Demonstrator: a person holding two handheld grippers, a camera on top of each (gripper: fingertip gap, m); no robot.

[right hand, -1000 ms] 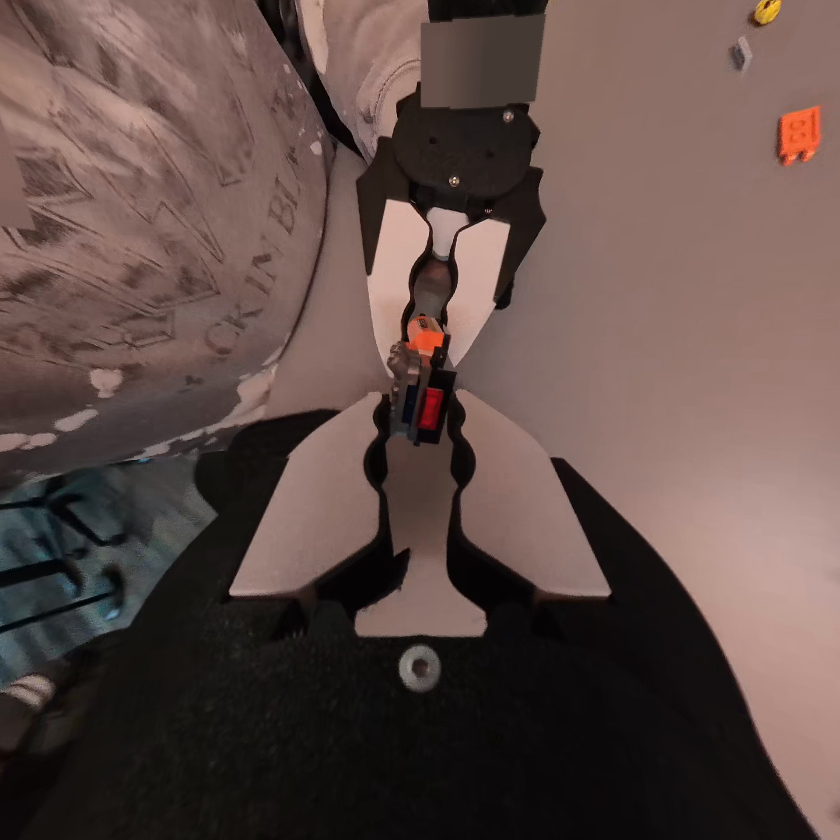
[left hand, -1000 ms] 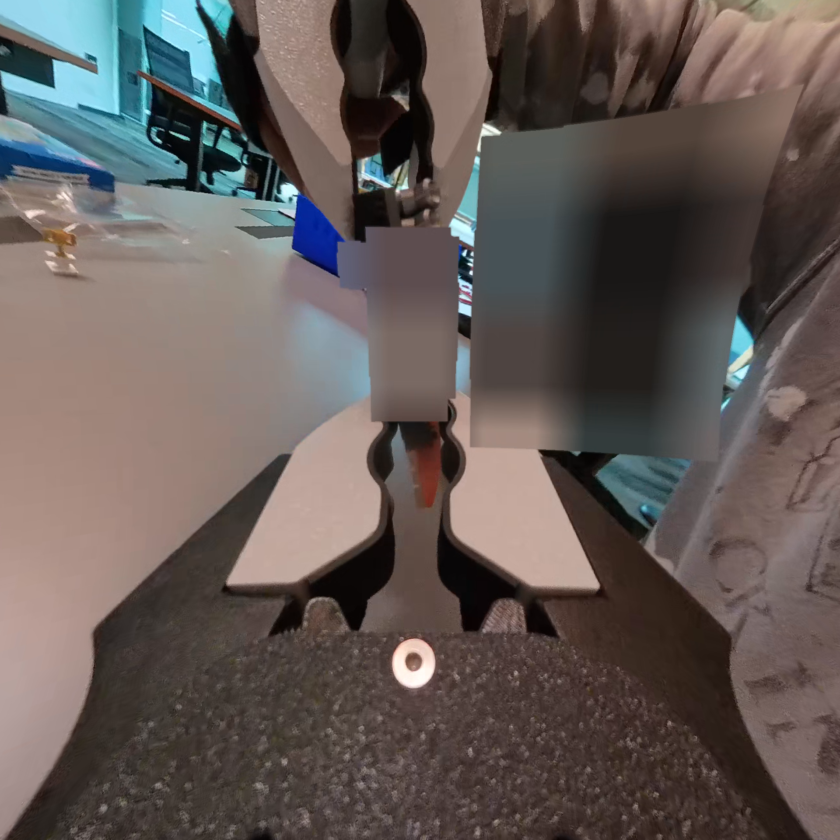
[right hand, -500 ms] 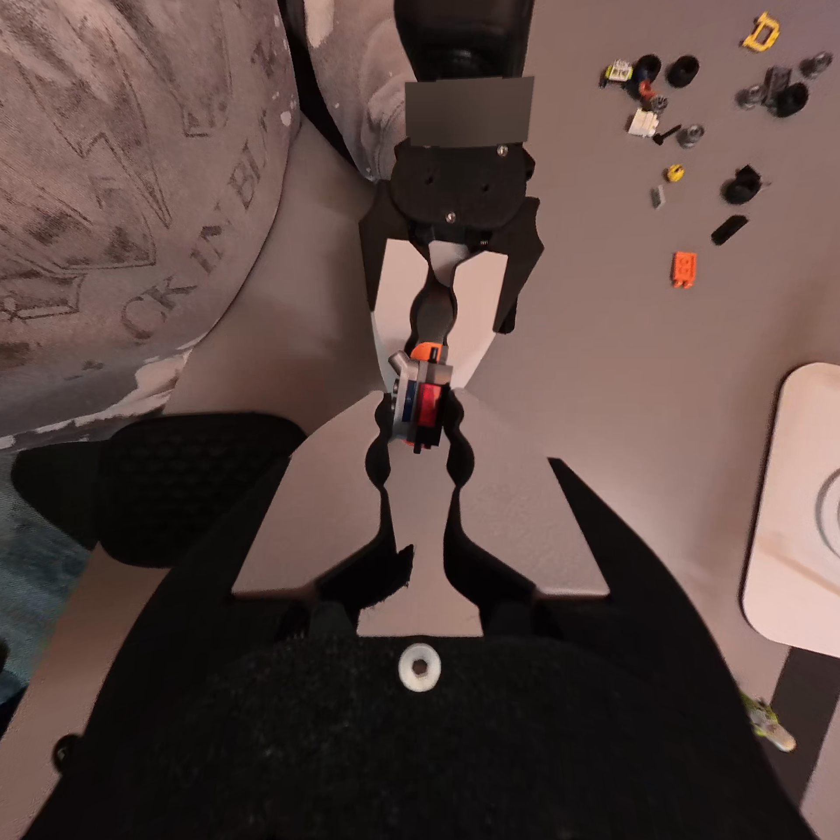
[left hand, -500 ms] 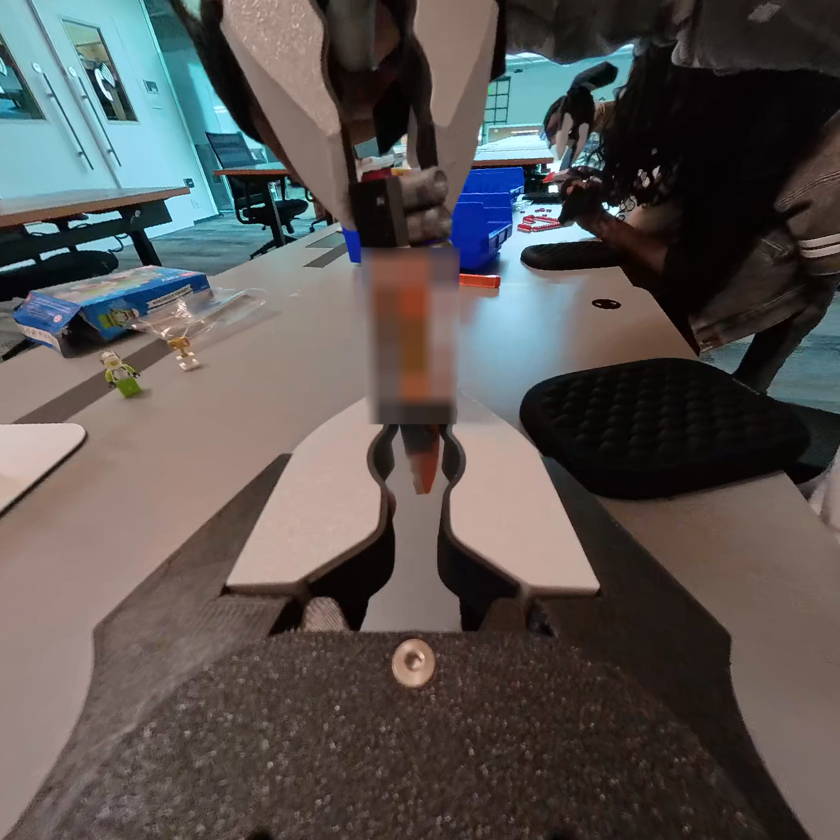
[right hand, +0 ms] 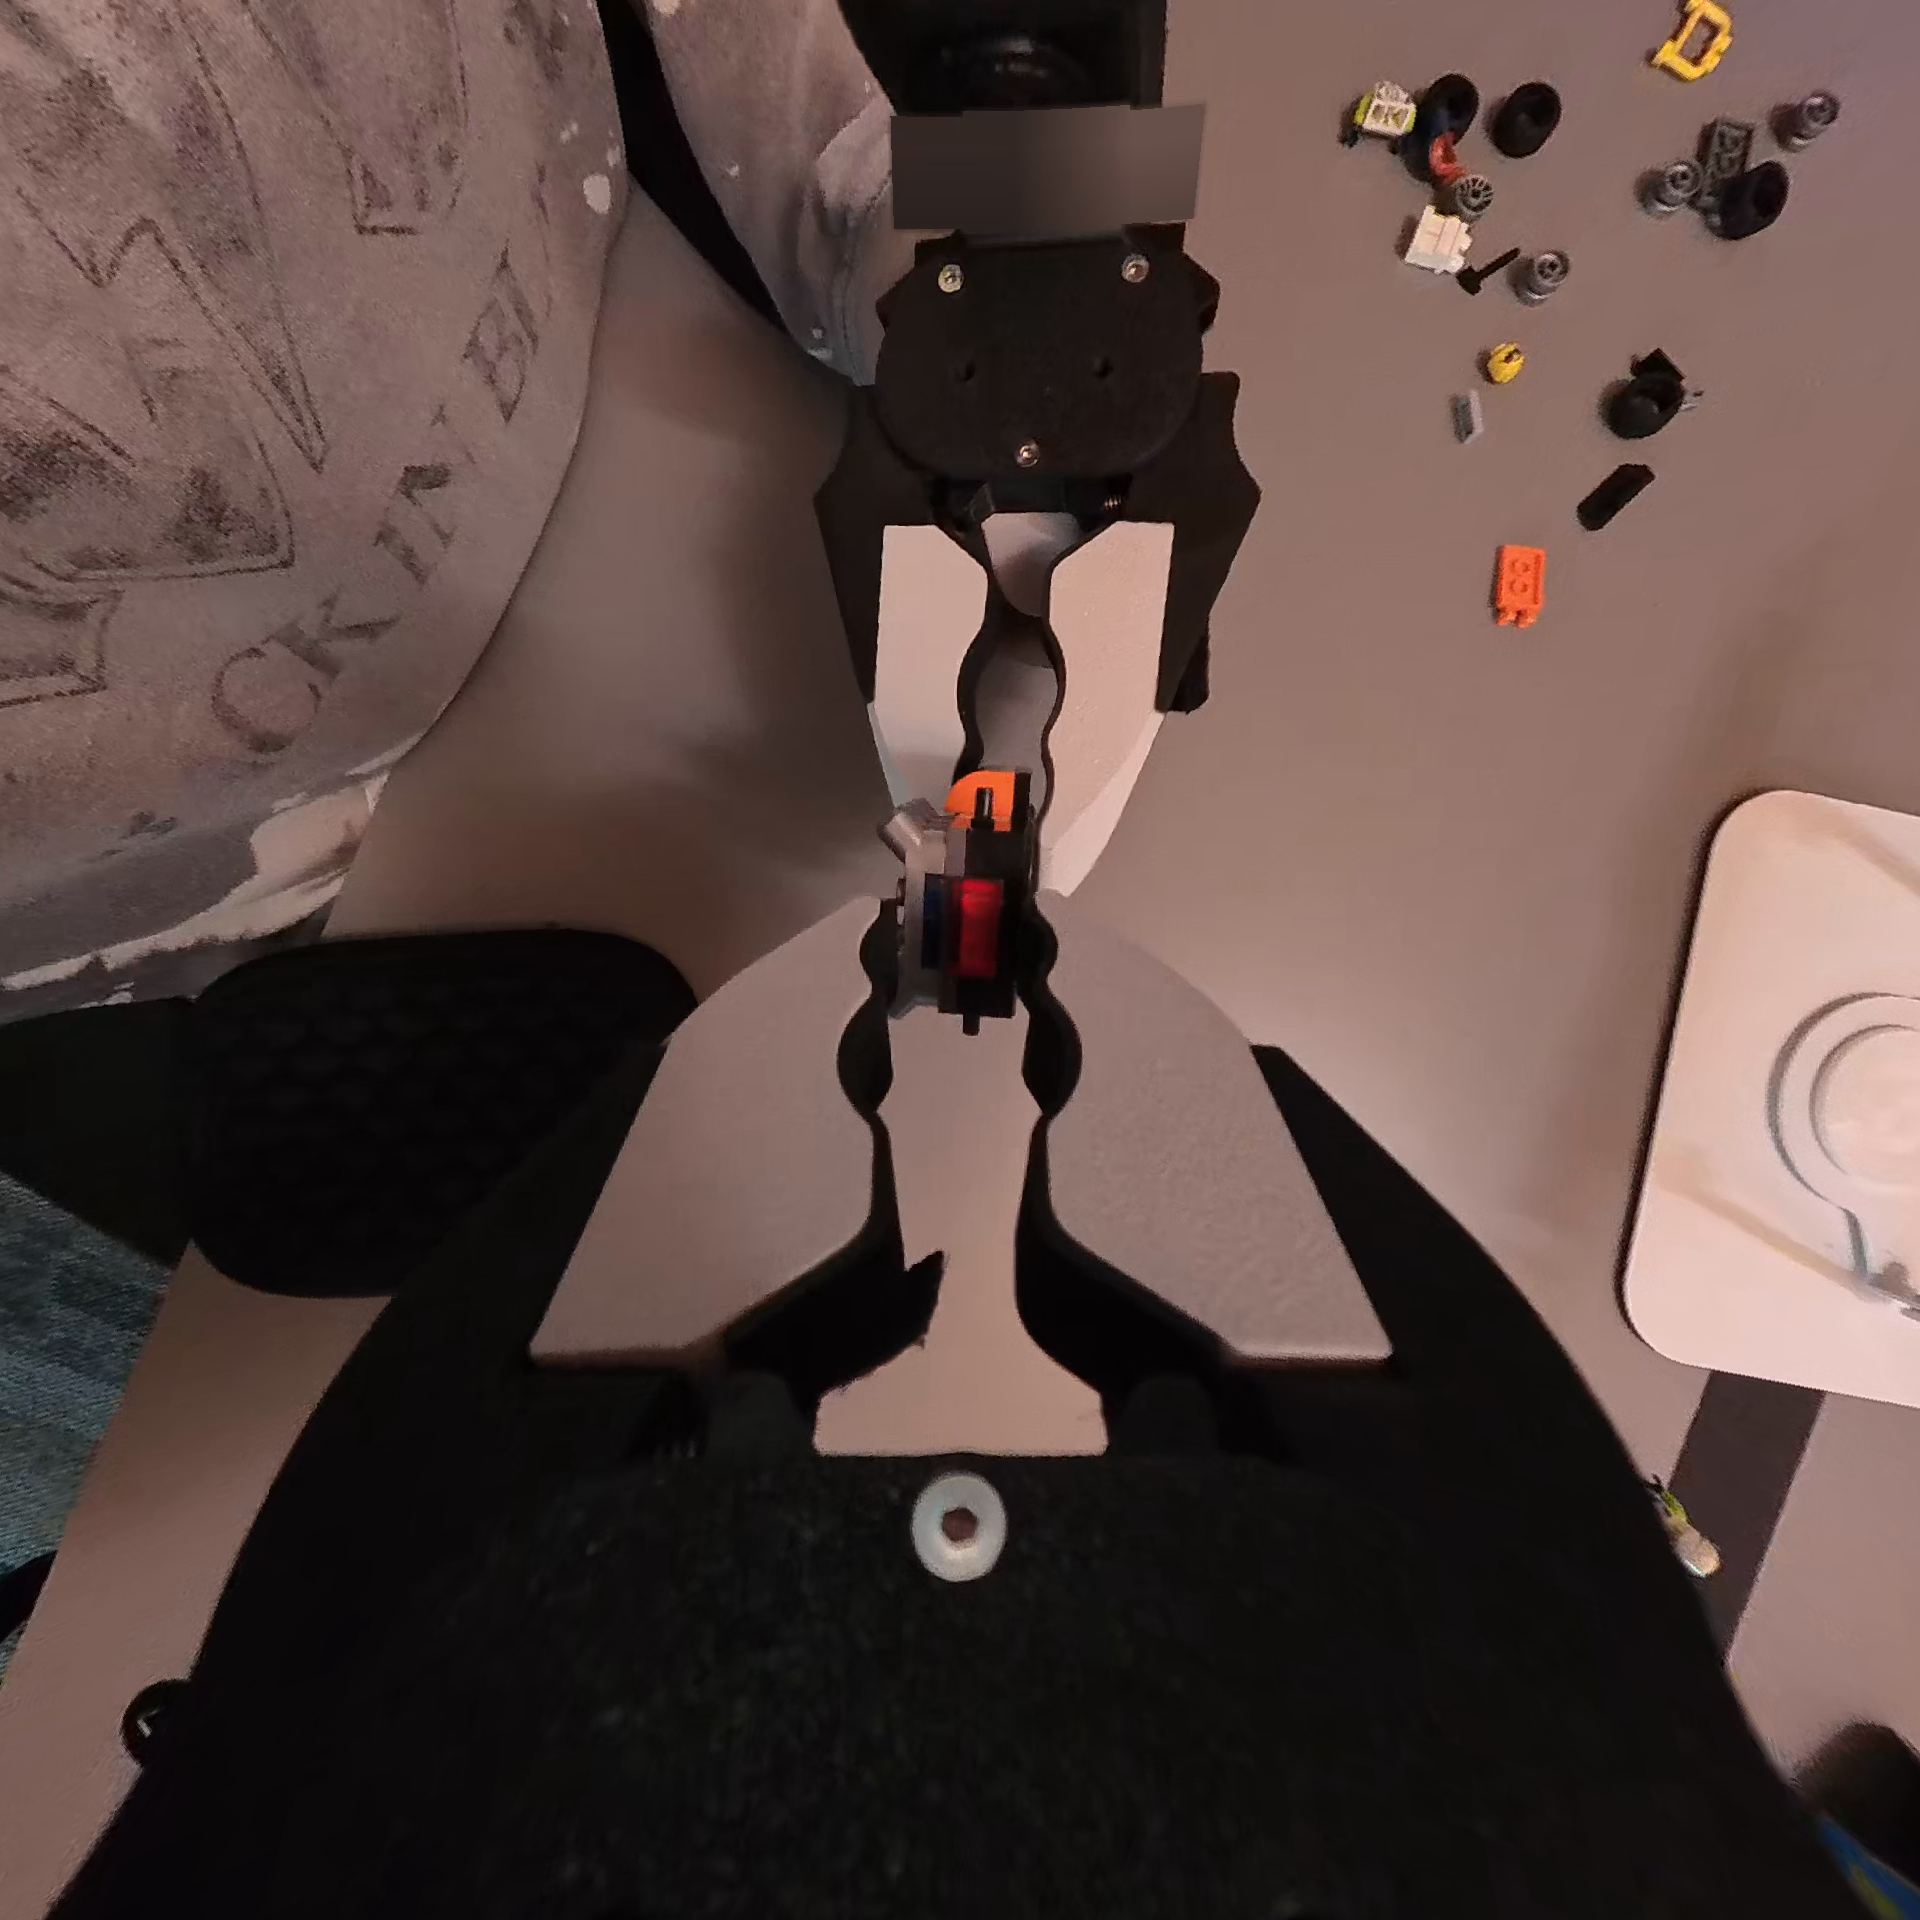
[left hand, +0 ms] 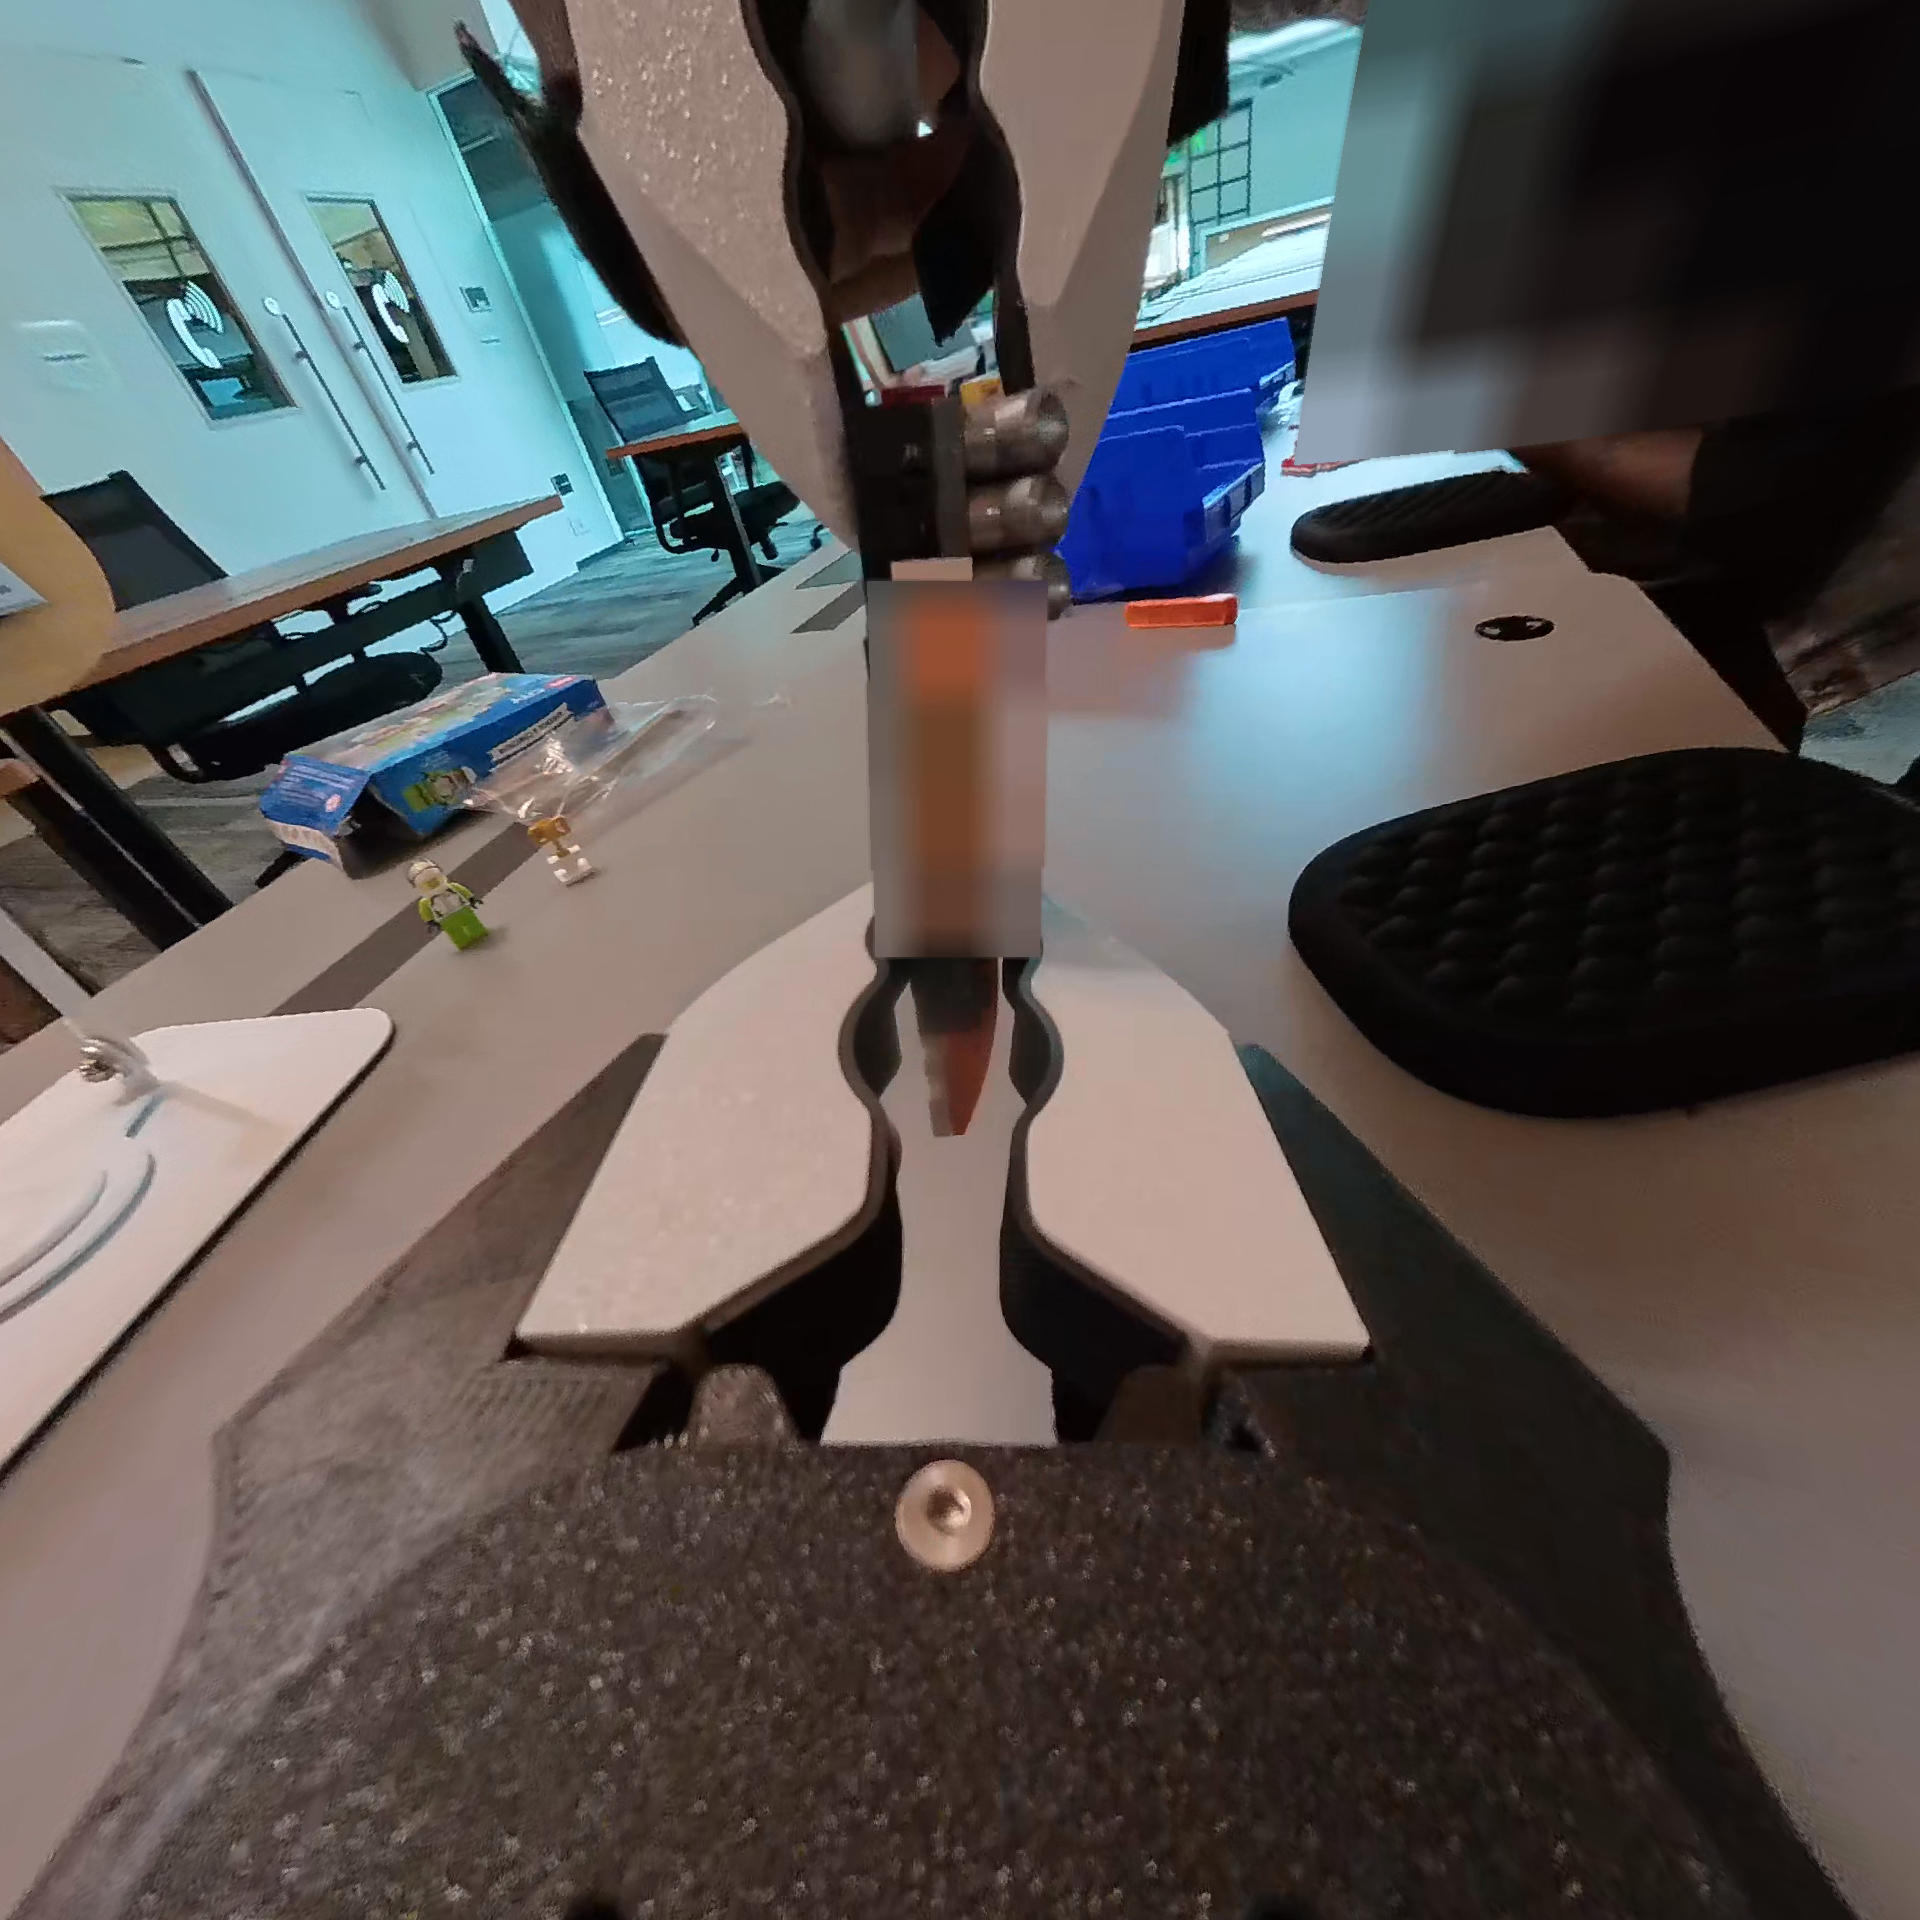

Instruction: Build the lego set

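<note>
Both claws were clamped on the small lego assembly point(right hand: 961, 914) from opposite ends, the right gripper point(right hand: 956, 971) pinching its black, red and blue end and the left gripper point(right hand: 1003, 790) its orange end, held in the air above the grey table point(right hand: 1351, 935). From that assembly, the loose parts point(right hand: 1538, 260) lay well apart; a twist between the two grips could, I judged, snap the build or drop it. The blue box point(left hand: 436, 753) beyond carried print I leave unread.
</note>
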